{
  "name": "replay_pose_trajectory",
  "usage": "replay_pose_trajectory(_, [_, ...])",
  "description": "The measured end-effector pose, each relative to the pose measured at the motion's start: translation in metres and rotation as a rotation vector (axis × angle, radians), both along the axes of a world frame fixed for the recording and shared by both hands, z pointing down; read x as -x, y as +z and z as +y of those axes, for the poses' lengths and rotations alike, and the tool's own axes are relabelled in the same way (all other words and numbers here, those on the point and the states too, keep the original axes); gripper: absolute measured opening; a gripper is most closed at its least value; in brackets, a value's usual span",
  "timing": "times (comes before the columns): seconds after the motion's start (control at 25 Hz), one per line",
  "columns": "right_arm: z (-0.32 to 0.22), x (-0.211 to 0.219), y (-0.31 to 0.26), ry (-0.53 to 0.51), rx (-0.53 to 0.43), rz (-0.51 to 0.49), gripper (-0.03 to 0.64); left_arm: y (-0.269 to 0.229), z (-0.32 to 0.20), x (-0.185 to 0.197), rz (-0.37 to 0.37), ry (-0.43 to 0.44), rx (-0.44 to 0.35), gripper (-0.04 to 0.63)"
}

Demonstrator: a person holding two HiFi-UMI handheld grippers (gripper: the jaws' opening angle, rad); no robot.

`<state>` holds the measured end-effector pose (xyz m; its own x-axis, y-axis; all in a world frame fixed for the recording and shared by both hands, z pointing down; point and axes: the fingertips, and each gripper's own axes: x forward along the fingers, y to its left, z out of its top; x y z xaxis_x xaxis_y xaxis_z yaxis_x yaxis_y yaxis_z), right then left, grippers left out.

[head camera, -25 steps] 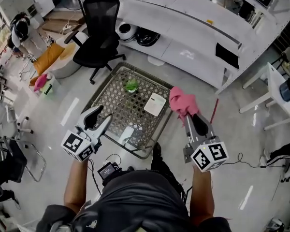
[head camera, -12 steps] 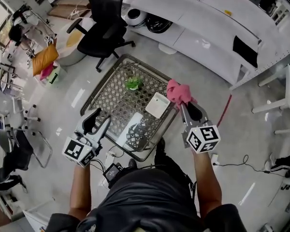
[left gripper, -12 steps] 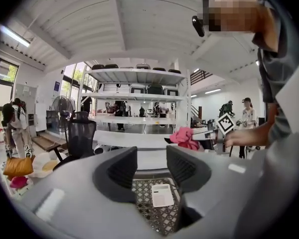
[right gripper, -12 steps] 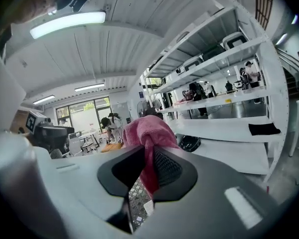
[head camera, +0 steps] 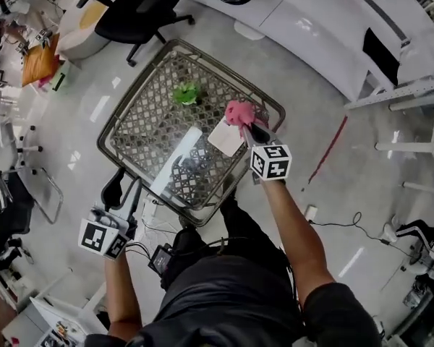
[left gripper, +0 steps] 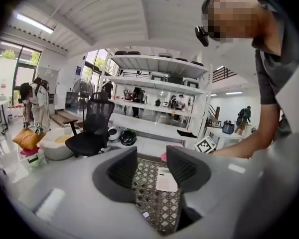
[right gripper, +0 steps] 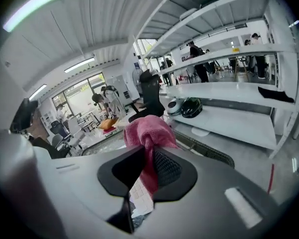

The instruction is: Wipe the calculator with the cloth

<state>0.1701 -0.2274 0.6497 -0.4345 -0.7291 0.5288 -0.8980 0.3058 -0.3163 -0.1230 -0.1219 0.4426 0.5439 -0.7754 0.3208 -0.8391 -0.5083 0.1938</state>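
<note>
Head view, looking steeply down: a person in a dark shirt stands at the near corner of a low glass-topped table with a lattice-patterned base and dark metal rim [head camera: 124, 162], a two-jaw gripper in each hand. The right gripper [head camera: 244, 123] reaches over the table's right side, its jaws pressed together on a bunched pink cloth [head camera: 237, 111]. The flat white rectangular calculator [head camera: 226, 137] lies on the glass near the table's right edge, with the cloth at its far right corner. Whether the cloth touches it cannot be told.

In the right gripper view, the cloth [right gripper: 147, 132] bulges above the jaws of the right gripper [right gripper: 148, 169], and a strip of it hangs down between them; the calculator's keys [right gripper: 141, 195] show just below.

The left gripper [head camera: 124, 186] hangs off the table's near left edge, well apart from the calculator. In the left gripper view its jaws are spread with nothing between them [left gripper: 152, 171], and the calculator [left gripper: 166, 179] appears through the gap.

A small green object [head camera: 186, 92] sits on the far part of the glass. A black office chair [head camera: 127, 16] and a long white counter [head camera: 311, 20] stand beyond the table.
</note>
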Motion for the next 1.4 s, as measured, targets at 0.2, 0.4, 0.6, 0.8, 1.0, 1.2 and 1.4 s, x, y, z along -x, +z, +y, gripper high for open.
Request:
replay_pose_trajectory(0.2, [-0.023,0.017,0.076,-0.006,0.109,0.057,0.052,0.038,0.006,0.016,-0.032,-0.033,0.048,0.221])
replay_pose_trajectory(0.4, [-0.026,0.049,0.126,-0.066,0.199,0.115,0.052,0.054,0.006,0.02,0.0,-0.05,0.068,0.221])
replay_pose_trajectory(0.6, [0.008,0.09,0.141,-0.167,0.24,0.12,0.052,0.062,0.005,0.026,-0.028,-0.047,0.09,0.221])
replay_pose_trajectory(0.8, [0.058,0.109,0.147,-0.22,0.274,0.091,0.052,0.067,-0.002,0.018,-0.027,-0.019,0.098,0.221])
replay_pose_trajectory(1.0, [0.091,0.075,0.153,-0.139,0.311,0.085,0.051,0.066,-0.009,0.009,-0.023,0.008,0.094,0.222])
replay_pose_trajectory(1.2, [0.082,0.013,0.151,-0.006,0.315,0.099,0.051,0.067,-0.012,0.007,-0.027,0.024,0.097,0.222])
replay_pose_trajectory(1.4, [0.039,-0.028,0.135,0.063,0.256,0.126,0.049,0.071,-0.014,0.005,-0.028,0.027,0.109,0.222])
